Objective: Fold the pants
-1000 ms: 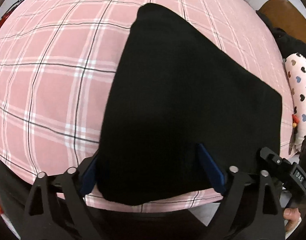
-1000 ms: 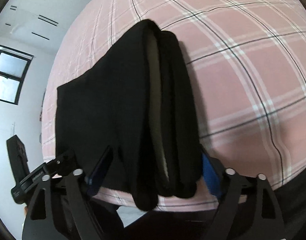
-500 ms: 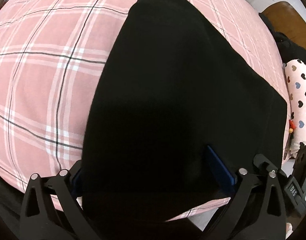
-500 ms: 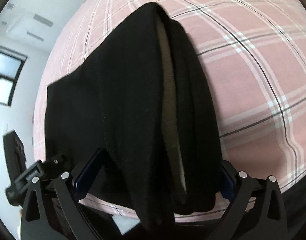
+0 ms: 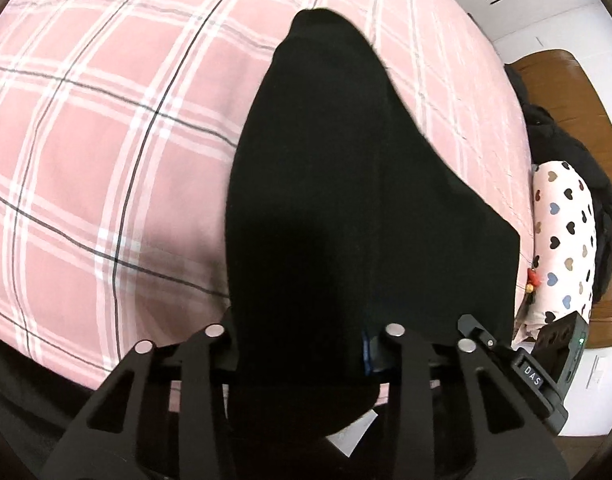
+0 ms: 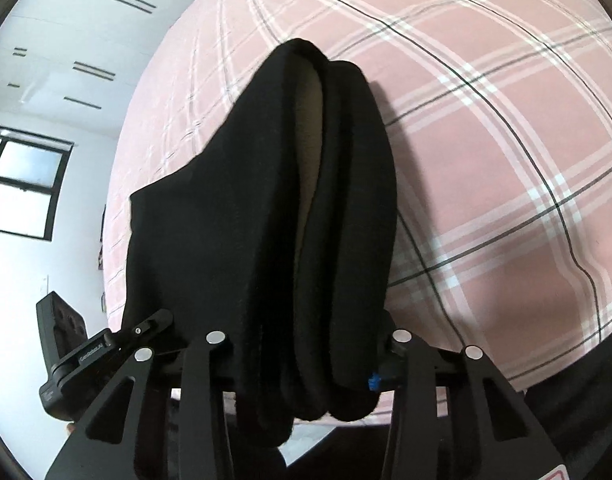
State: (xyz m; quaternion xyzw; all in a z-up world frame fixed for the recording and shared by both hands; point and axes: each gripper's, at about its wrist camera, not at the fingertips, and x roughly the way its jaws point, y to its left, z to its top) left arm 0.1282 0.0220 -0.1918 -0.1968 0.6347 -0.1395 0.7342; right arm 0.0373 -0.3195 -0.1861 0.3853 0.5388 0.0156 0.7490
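The black pants (image 5: 346, 184) lie partly folded on the pink plaid bed (image 5: 86, 152), their near edge lifted. My left gripper (image 5: 302, 344) is shut on that near edge, and the cloth hides its fingertips. In the right wrist view the pants (image 6: 234, 208) show as stacked layers with a beige lining (image 6: 310, 128) between them. My right gripper (image 6: 306, 352) is shut on the bunched near end of these layers. The left gripper's body (image 6: 70, 344) shows at the lower left there, and the right gripper's body (image 5: 546, 356) at the lower right of the left wrist view.
A white pillow with heart prints (image 5: 562, 240) and a dark garment (image 5: 562, 152) lie at the right by a wooden headboard (image 5: 578, 92). A white wall and a window (image 6: 22, 188) stand to the left of the bed (image 6: 486, 140).
Both grippers have closed on the near edge of the pants and lifted it. The cloth now bunches narrowly between the fingers where it was spread wider.
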